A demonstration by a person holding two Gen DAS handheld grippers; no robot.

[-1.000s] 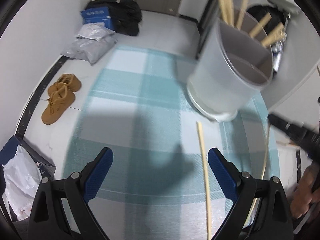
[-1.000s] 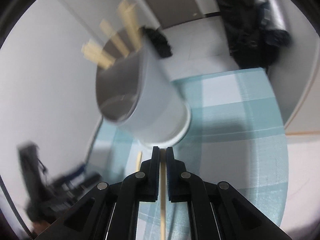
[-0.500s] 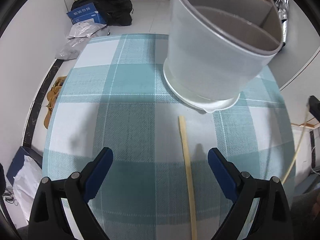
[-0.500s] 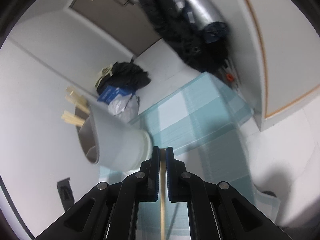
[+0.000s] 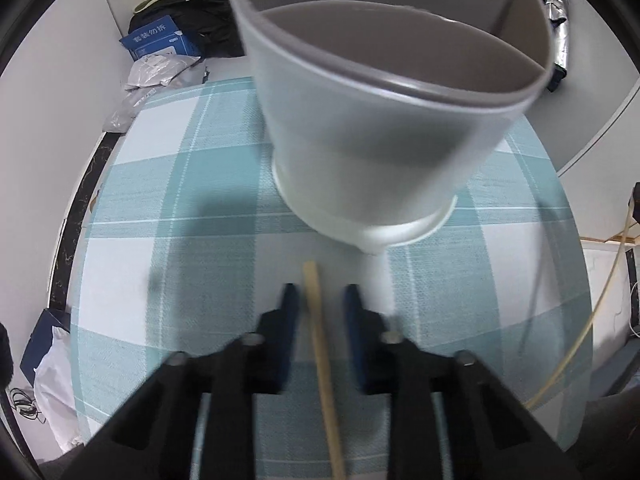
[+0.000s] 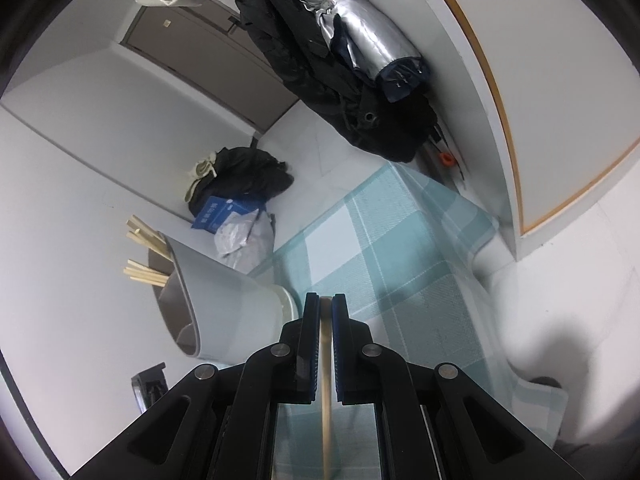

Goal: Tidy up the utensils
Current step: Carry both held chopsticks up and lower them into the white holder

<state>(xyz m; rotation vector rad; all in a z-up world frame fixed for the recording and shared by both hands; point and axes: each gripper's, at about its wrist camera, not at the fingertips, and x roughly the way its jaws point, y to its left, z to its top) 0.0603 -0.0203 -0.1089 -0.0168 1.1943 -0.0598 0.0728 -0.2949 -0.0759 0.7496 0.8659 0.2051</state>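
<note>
We're closing the left gripper [image 5: 319,296] on a thin, light, stiff chopstick [image 5: 320,344] near its tip, not yet touching; right gripper [image 6: 326,304] is clamping another chopstick [image 6: 326,380].

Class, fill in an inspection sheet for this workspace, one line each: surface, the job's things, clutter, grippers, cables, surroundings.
Surface: round table under a teal-and-white checked cloth.
Job's things: grey divided holder stands on the cloth, chopsticks poking from it; one loose chopstick lies on the cloth.
Clutter: nothing seen on the table.
Grippers: left gripper has just been closing, loose chopstick between its jaws with gaps either side; right gripper shut on a second chopstick.
Cables: tangle on the floor.
Surroundings: blue box, plastic bags, dark bag, hanging coats, door.
</note>
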